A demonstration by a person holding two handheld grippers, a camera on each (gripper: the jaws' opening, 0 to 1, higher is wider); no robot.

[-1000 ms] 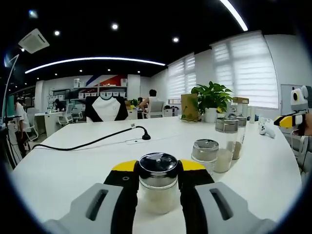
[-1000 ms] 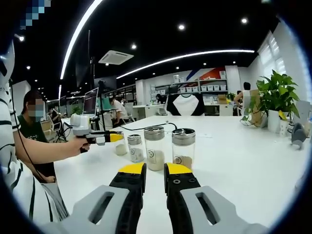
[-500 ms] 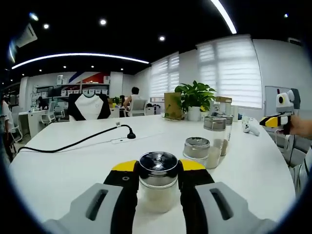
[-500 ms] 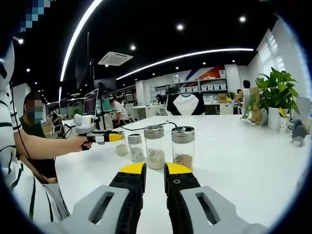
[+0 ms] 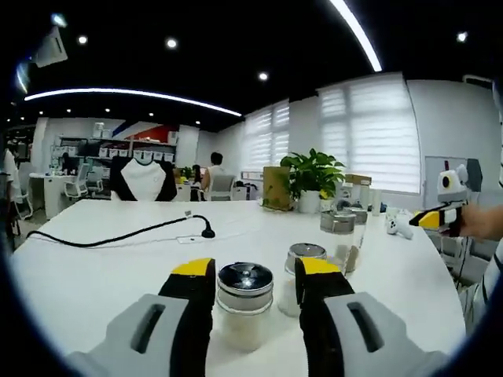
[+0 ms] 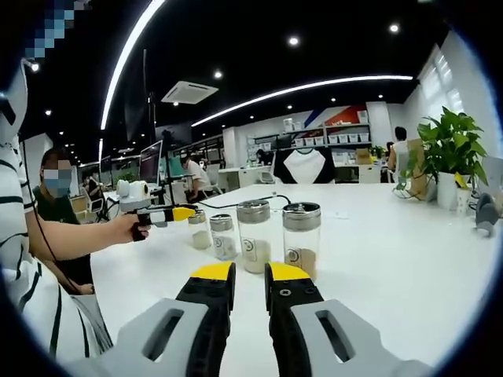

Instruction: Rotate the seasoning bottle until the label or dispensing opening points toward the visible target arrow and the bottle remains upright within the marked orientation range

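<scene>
The small clear glass seasoning bottle with a shiny metal cap (image 5: 244, 302) stands upright on the white surface (image 5: 102, 271), pale powder filling its lower part. In the left gripper view it sits between the jaws of the left tongs (image 5: 248, 276), whose yellow-tipped black jaws flank it on either side with a narrow gap showing along each flank, so they stand apart around it rather than pressed to the glass. Just beyond it on the right stands a second short metal-capped glass jar (image 5: 301, 267), and farther off a taller metal-capped glass jar (image 5: 339, 236).

In the right gripper view the same row shows from the other end: a tall metal-capped jar with tan powder (image 6: 302, 238) nearest, then another tall jar with pale powder (image 6: 254, 234), a shorter one (image 6: 222, 236), and the seasoning bottle (image 6: 200, 228) farthest left, beside the yellow tip of the left tongs (image 6: 182, 213), which a hand (image 6: 130, 228) holds by the grip. The right tongs (image 6: 250, 275) hover low over the near surface with their jaws nearly together, only a thin slit between them, gripping nothing.

A black cable (image 5: 118, 234) trails across the far surface, and a leafy green plant in a white pot (image 5: 313, 179) stands near the window blinds.
</scene>
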